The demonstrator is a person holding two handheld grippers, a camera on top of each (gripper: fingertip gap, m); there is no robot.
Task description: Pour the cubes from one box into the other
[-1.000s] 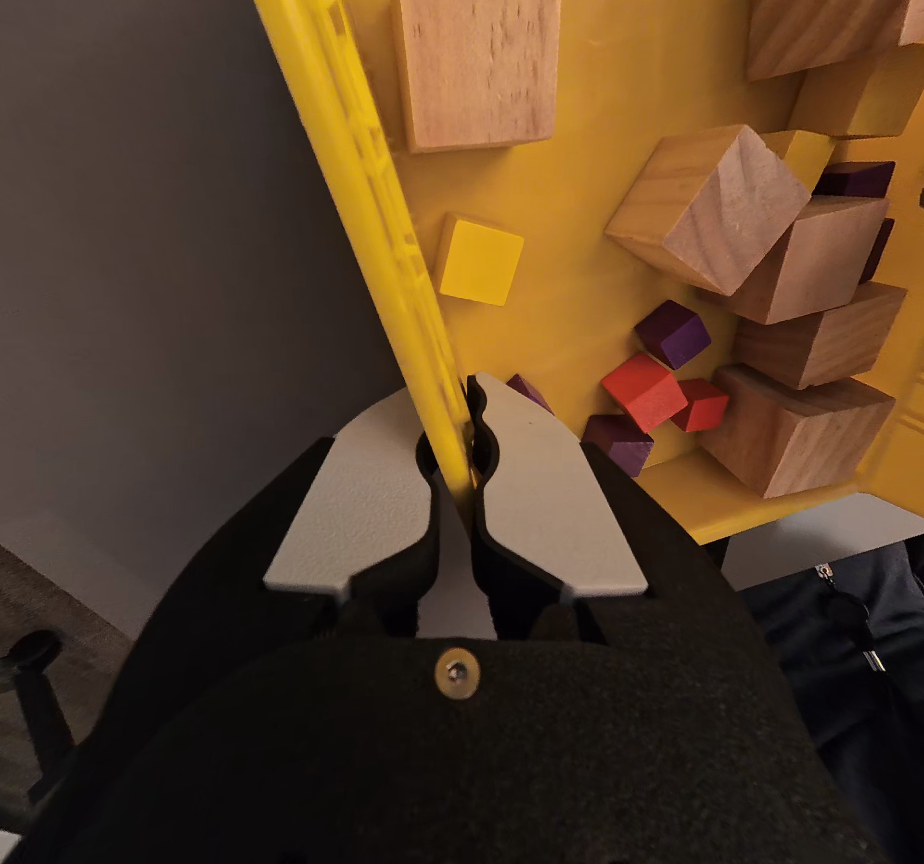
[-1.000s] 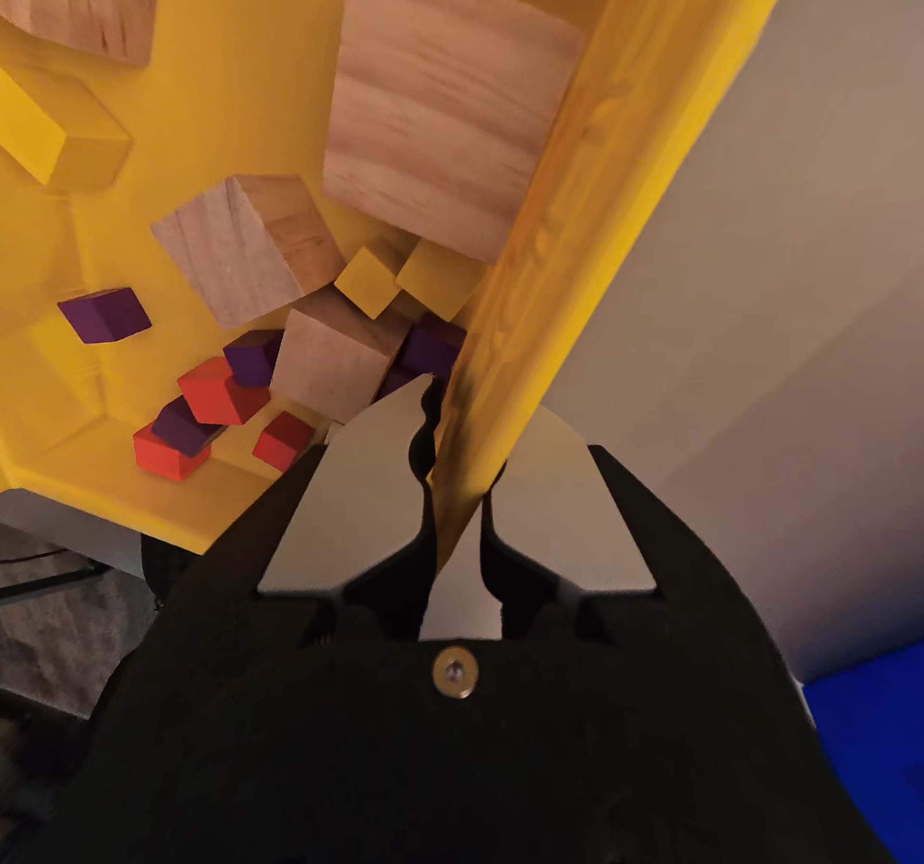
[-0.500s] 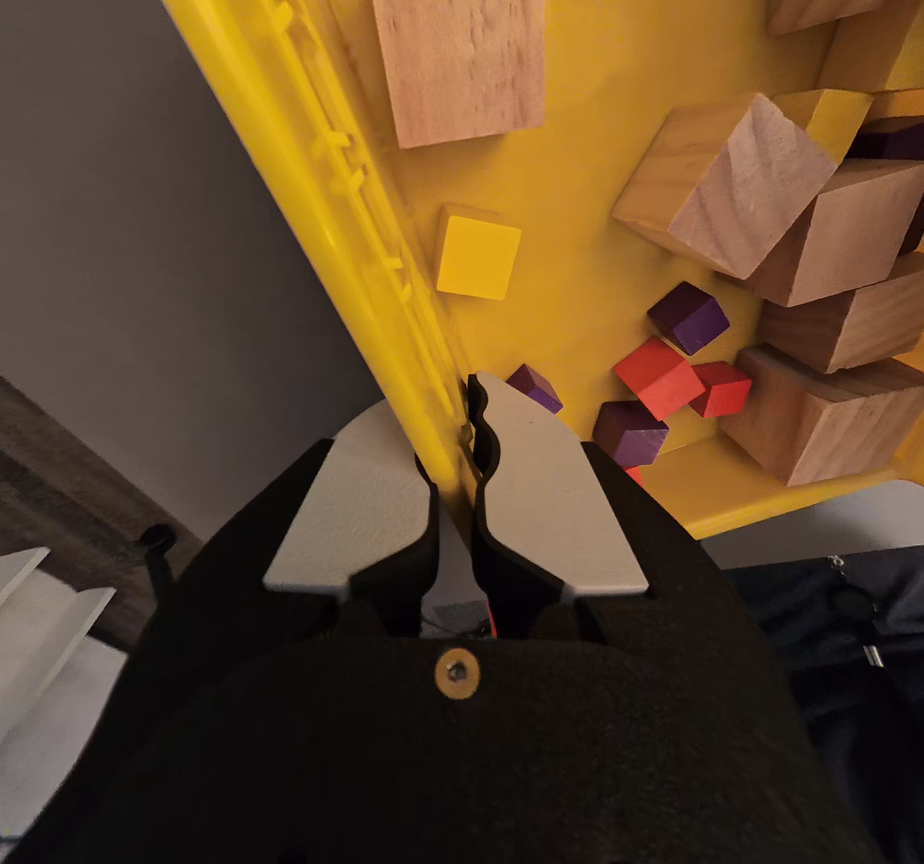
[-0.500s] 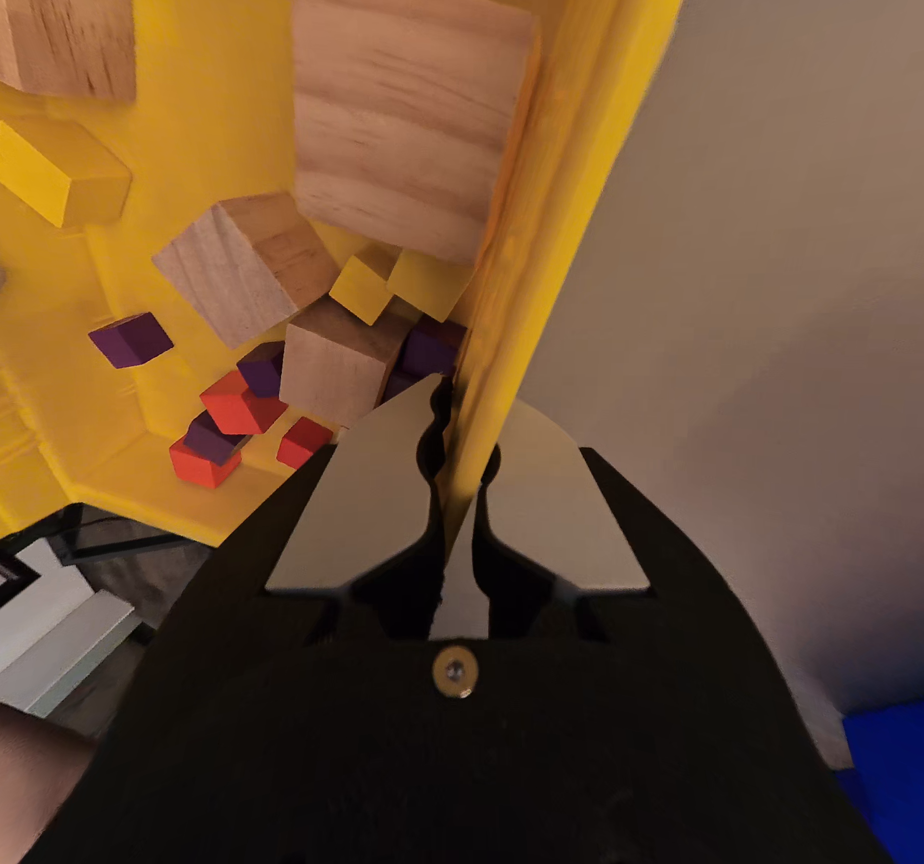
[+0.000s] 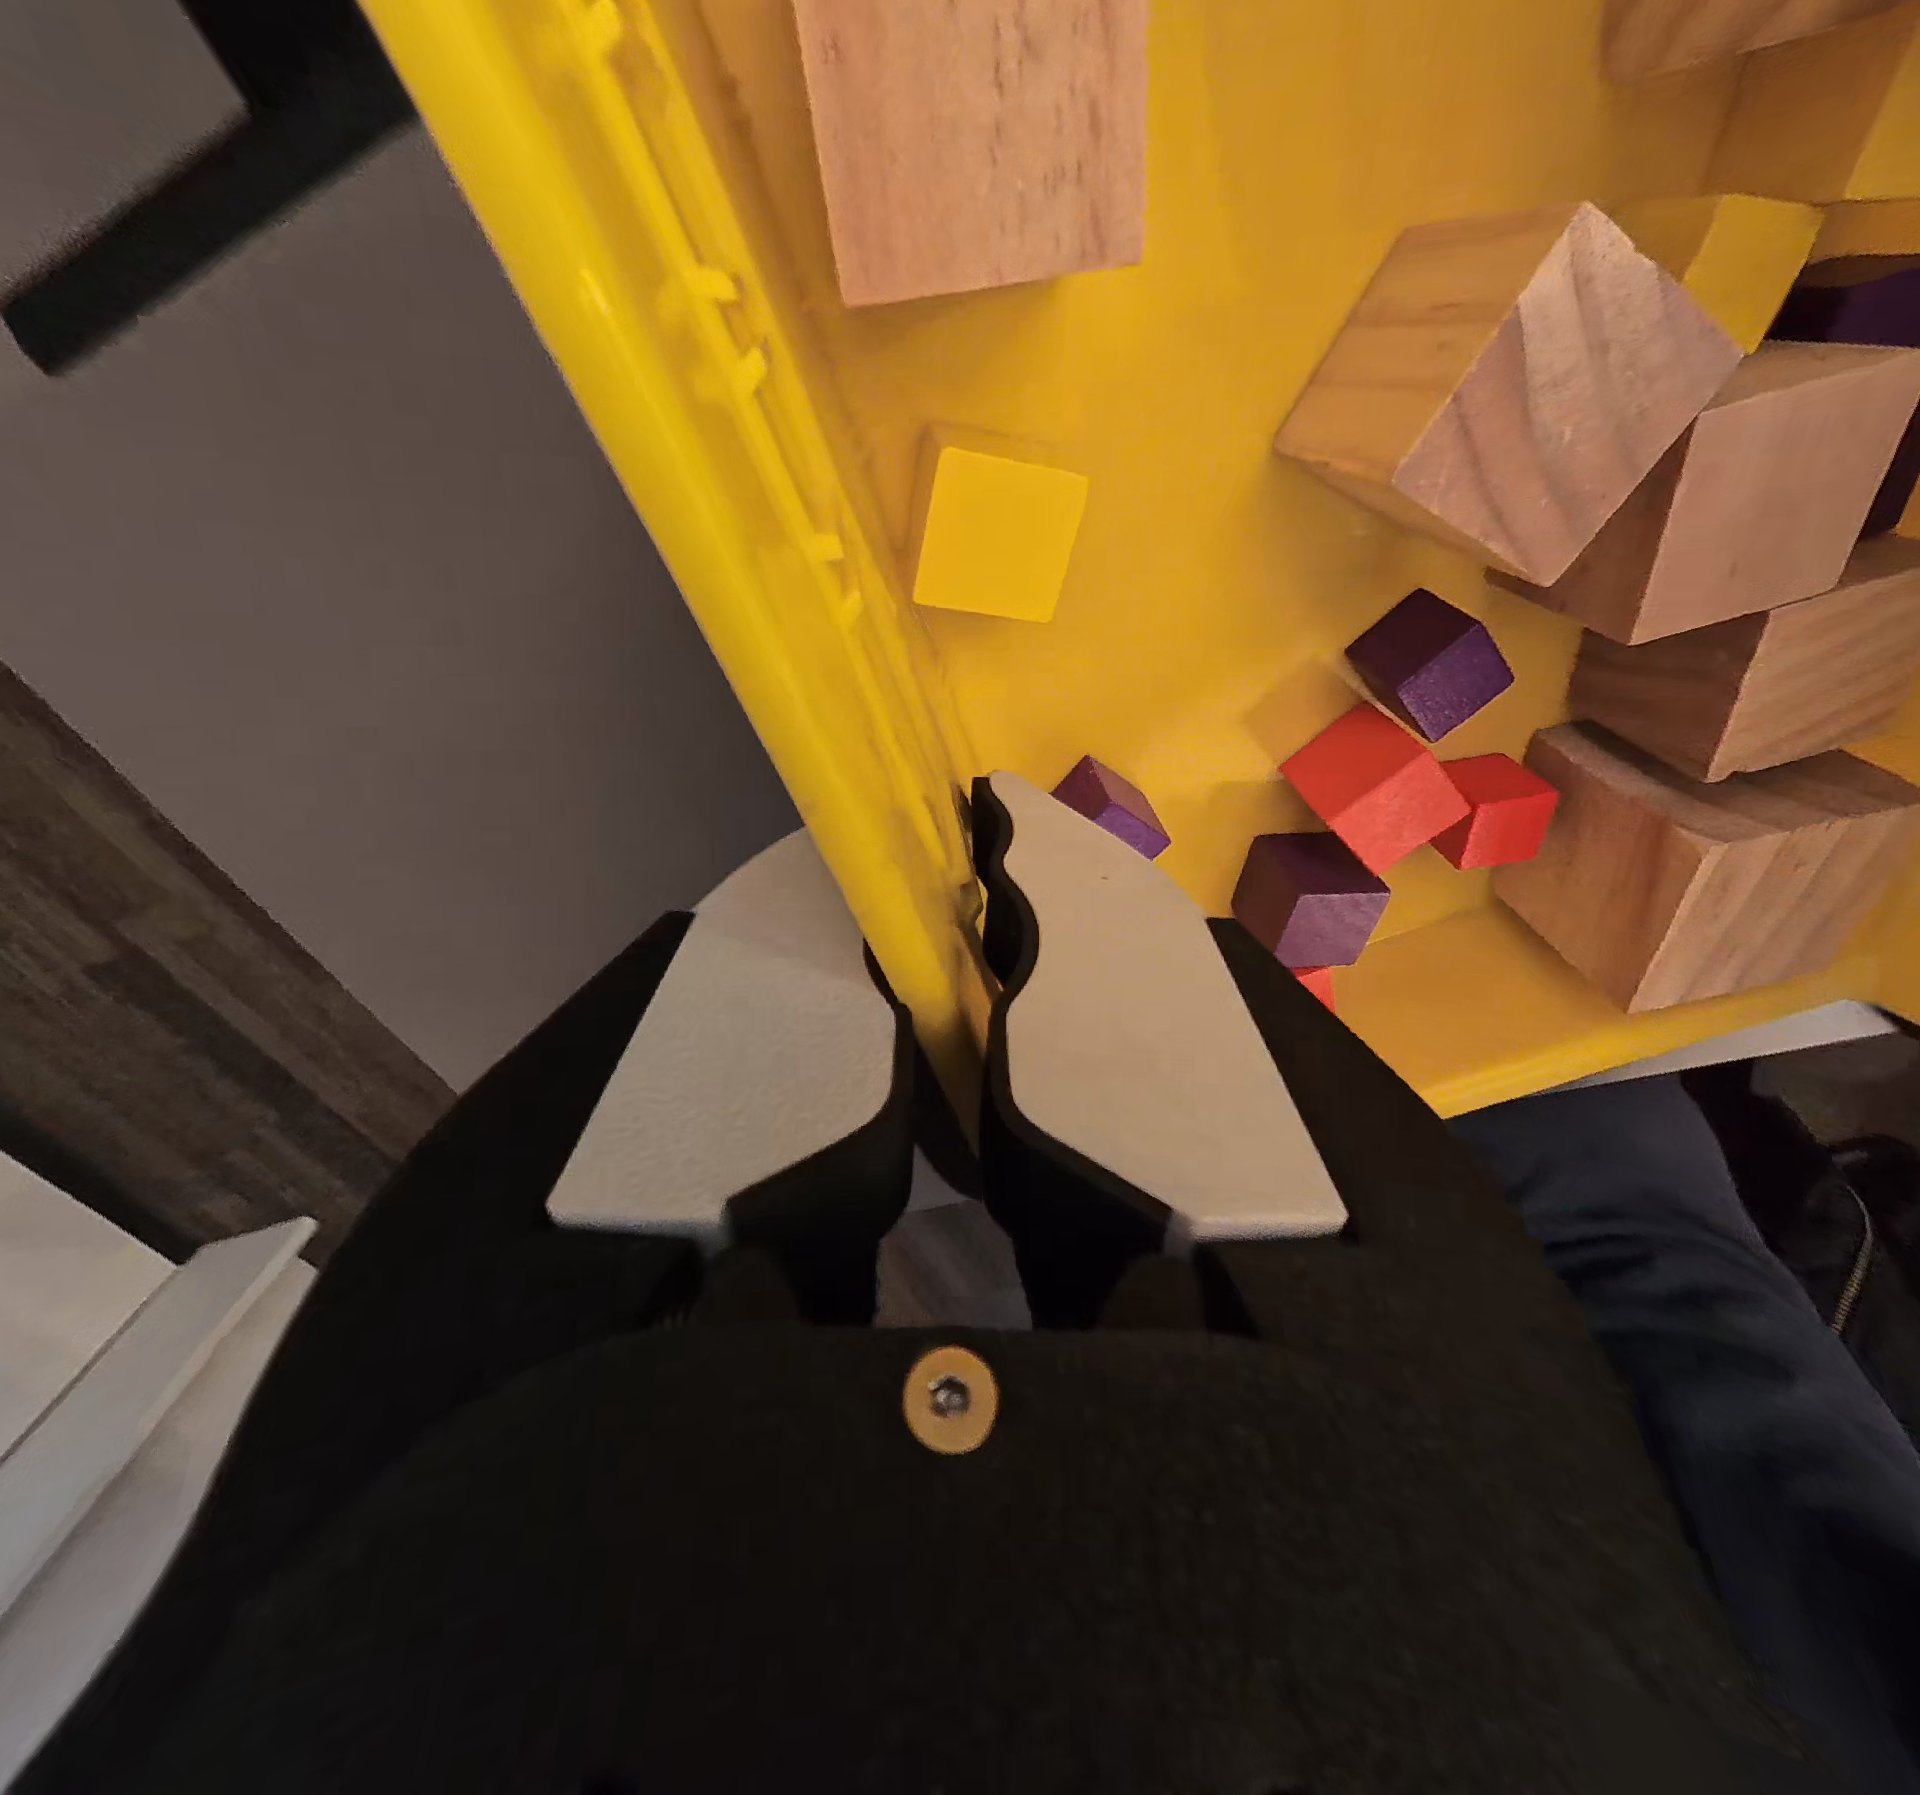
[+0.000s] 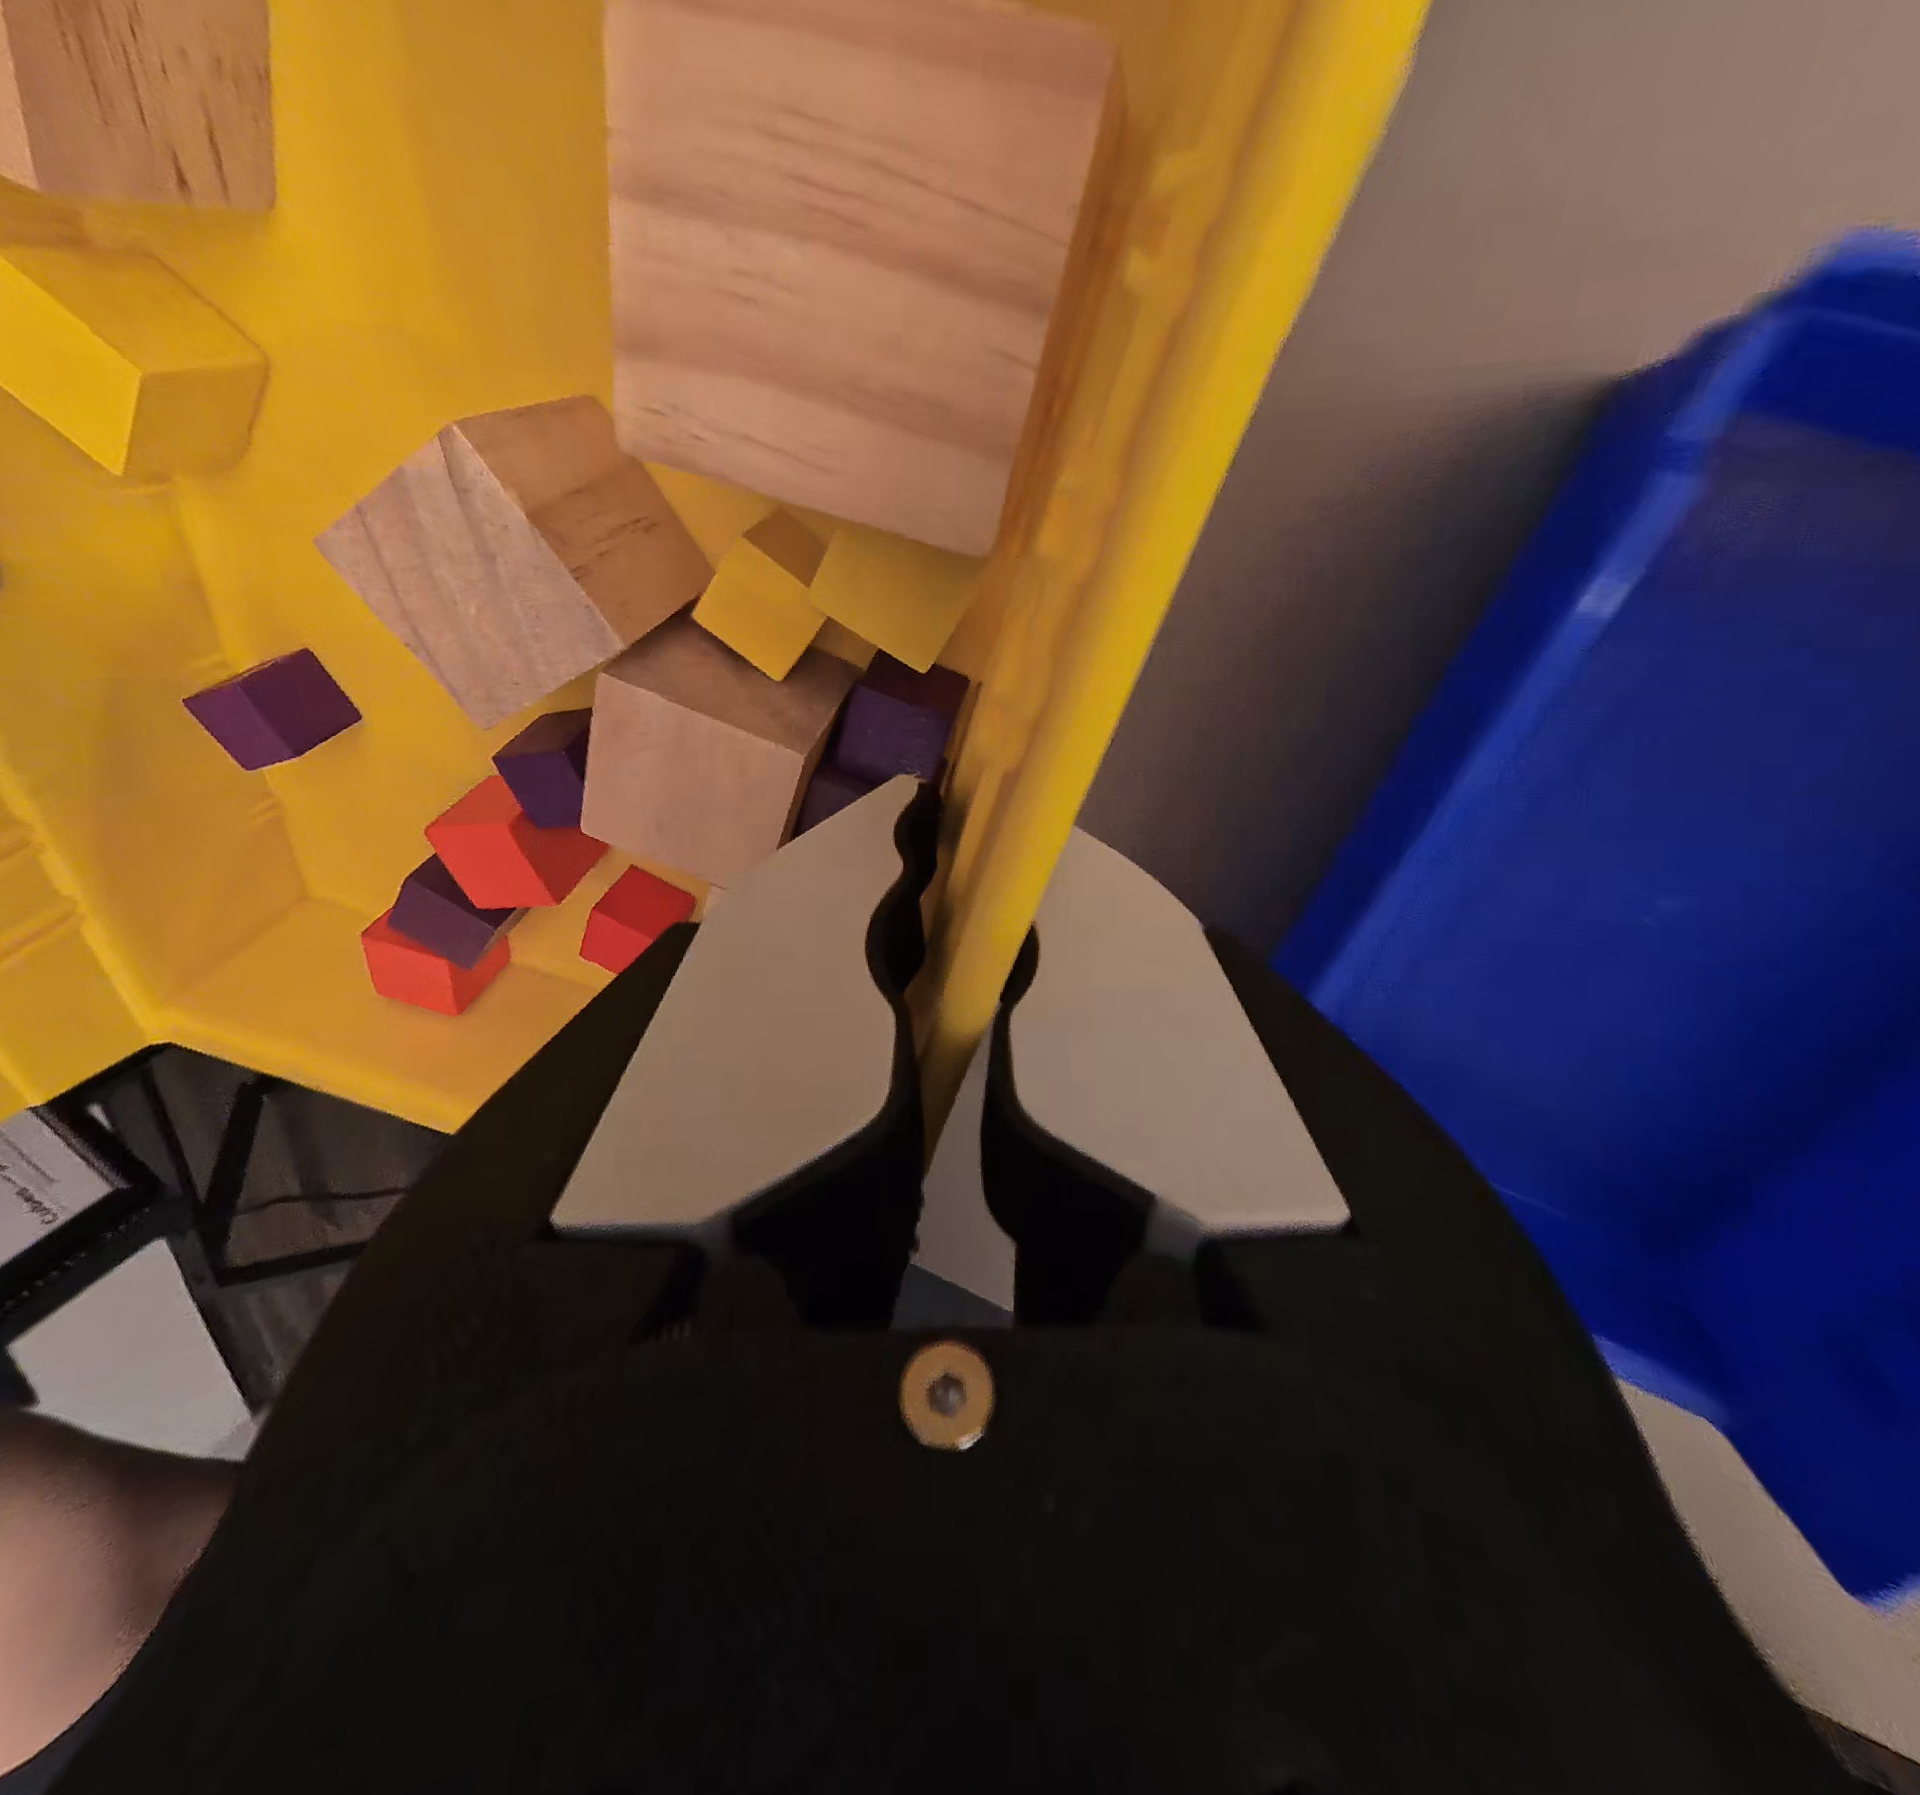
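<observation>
the left tongs [image 5: 940, 898] are clamping narrow on the left rim of the yellow box [image 5: 1299, 135], one finger outside the wall and one inside, the ribbed edge running up and away between them. the right tongs [image 6: 961, 898] are gripping the opposite rim of the same yellow box [image 6: 436, 135] in the same way, the wall pinched tight between the fingers. the box is hanging in the air between the two, tilted so its contents are gathering toward the lower edge and corner.

inside, large plain wooden cubes [image 5: 1558, 415] are crowding the lower right corner in the left wrist view, with small red cubes [image 5: 1361, 789] and purple cubes [image 5: 1439, 665] lying just beside them near the bottom lip. a yellow cube [image 5: 997, 540] is sitting apart, close to the gripped wall, and a big wooden block [image 5: 966, 72] is lying higher up the floor of the box. in the right wrist view another big wooden block [image 6: 842, 207] is leaning against the right wall.

the blue box [image 6: 1662, 810] is showing to the right of the yellow wall, blurred, its rim near but apart from the yellow box, with pale surface [image 6: 1403, 395] open between them. outside the left rim there is open room over a grey wall [image 5: 312, 550] and dark floor [image 5: 125, 966]
</observation>
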